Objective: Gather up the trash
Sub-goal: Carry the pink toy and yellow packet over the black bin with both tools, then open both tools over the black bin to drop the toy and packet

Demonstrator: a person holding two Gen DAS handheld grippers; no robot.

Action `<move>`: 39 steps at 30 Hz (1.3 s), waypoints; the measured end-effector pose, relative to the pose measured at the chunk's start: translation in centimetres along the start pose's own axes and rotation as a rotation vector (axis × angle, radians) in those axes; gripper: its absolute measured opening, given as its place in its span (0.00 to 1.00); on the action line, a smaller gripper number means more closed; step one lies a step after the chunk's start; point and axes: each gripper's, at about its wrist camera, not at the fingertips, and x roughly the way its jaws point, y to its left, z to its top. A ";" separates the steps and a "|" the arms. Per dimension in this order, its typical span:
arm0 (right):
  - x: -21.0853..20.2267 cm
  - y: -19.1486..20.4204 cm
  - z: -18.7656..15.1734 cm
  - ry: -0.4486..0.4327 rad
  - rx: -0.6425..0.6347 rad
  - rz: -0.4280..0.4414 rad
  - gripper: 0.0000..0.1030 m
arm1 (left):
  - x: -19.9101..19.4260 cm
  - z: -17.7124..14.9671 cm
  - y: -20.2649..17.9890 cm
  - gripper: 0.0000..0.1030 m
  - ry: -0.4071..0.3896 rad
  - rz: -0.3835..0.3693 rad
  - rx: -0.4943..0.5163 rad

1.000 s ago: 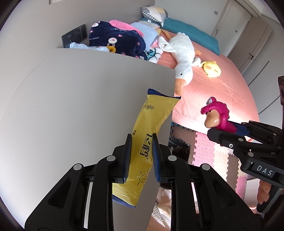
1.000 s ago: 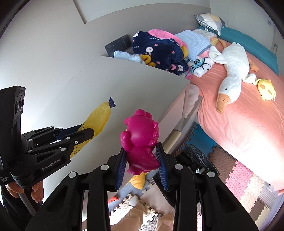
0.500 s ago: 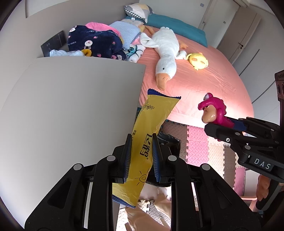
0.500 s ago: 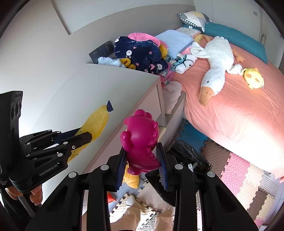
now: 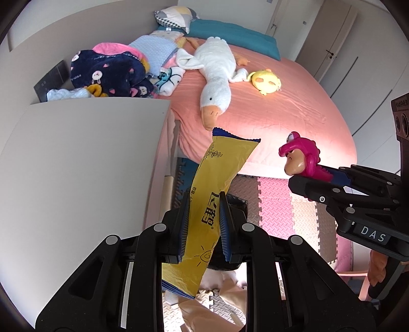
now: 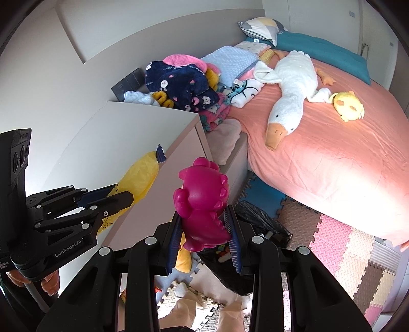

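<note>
Left wrist view: both tongs loaded, off the tabletop edge

Left tongs (image 5: 203, 224) clamp yellow wrapper (image 5: 217, 194); right tongs (image 6: 203, 229) clamp pink toy (image 6: 204, 201). Both hang beyond tabletop (image 5: 76, 166) edge, above black bin bag (image 6: 260, 224) on open floor beside bed (image 6: 332, 143).

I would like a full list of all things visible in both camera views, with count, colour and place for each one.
snack wrapper: 1, yellow with blue ends, between the left gripper's fingers
dinosaur toy: 1, magenta, between the right gripper's fingers
trash bag: 1, black, on the floor beside the cabinet
cabinet: 1, white top, beside the bed
bed: 1, salmon-pink sheet, right of the cabinet
goose plush: 1, white with orange beak, on the bed
yellow plush: 1, yellow, on the bed beside the goose
blanket: 1, navy with rabbit print, behind the cabinet
pillow: 1, grey, white and yellow, head of the bed
foam mats: several, pink, brown and cream, on the floor
left gripper: 1, black, shut on the wrapper
right gripper: 1, black, shut on the toy
</note>
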 end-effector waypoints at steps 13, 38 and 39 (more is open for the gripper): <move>-1.1 -4.6 -0.6 -0.009 0.081 -0.049 0.34 | 1.9 1.5 -4.3 0.20 0.028 -0.046 0.080; -1.8 -6.5 -1.0 -0.034 0.124 -0.088 0.44 | 3.1 1.7 -5.9 0.54 0.050 -0.049 0.134; -2.1 -6.4 -0.9 -0.051 0.115 -0.104 0.59 | 3.0 1.6 -5.8 0.92 0.036 -0.022 0.135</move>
